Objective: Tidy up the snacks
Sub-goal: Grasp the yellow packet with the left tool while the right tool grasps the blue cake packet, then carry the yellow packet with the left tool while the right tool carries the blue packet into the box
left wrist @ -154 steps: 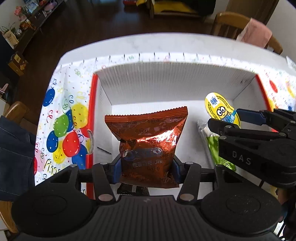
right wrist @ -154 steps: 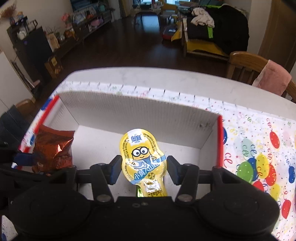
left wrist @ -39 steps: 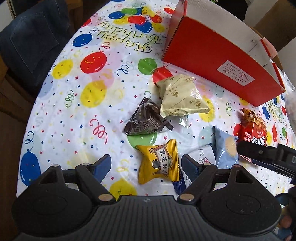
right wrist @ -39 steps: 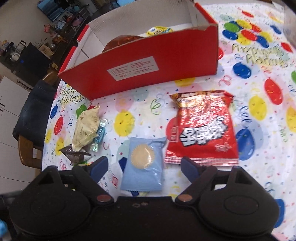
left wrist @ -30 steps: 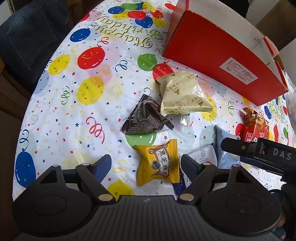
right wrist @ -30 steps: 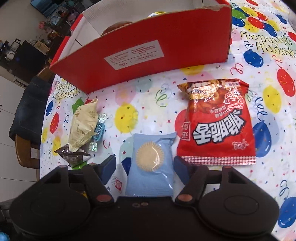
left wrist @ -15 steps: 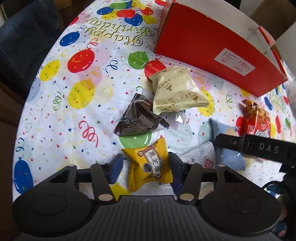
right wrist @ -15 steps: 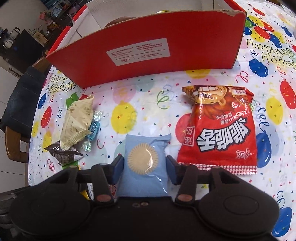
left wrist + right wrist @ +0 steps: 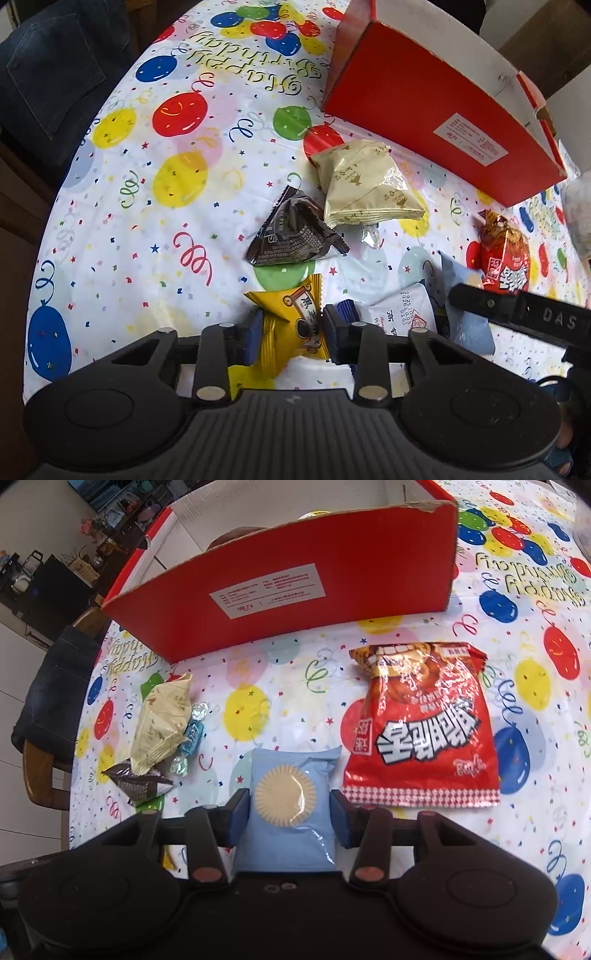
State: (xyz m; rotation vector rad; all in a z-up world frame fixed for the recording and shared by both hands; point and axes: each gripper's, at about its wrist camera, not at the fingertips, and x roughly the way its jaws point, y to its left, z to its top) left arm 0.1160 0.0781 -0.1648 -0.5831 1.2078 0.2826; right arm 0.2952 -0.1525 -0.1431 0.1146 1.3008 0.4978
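Item 1, nearest: left gripper [image 9: 291,332], jaws just closed, pads pressing in on yellow snack packet [image 9: 291,325] from both sides; pkt crumpling betw. them, sitting at near edge of tablecloth [image 9: 147,221]

Item 2: right gripper [image 9: 291,816], jaws just narrowing around blue snack packet [image 9: 288,805]; pads sitting against pkt's left & right edges, grip looking made though pinch is light; pkt's long axis running near-to-far, straight along fingers

Item 3, mid-distance, loose on cloth: white packet [image 9: 402,314] lying just beside the yellow one; dark triangular packet [image 9: 291,236]; cream wafer packet [image 9: 365,184]; small blue candy [image 9: 192,734] touching the cream pkt; big red snack bag [image 9: 424,723] lying right of blue pkt, close but apart

Item 4, far: red box [image 9: 295,587], open top, lying straight beyond both grippers; brown shape & bit of yellow showing inside over the wall

Note on coming move, judged: both pkts needing a lift then carry far-wards over box's near wall; right gripper facing box squarely & looking nearer; left approaching box's left end
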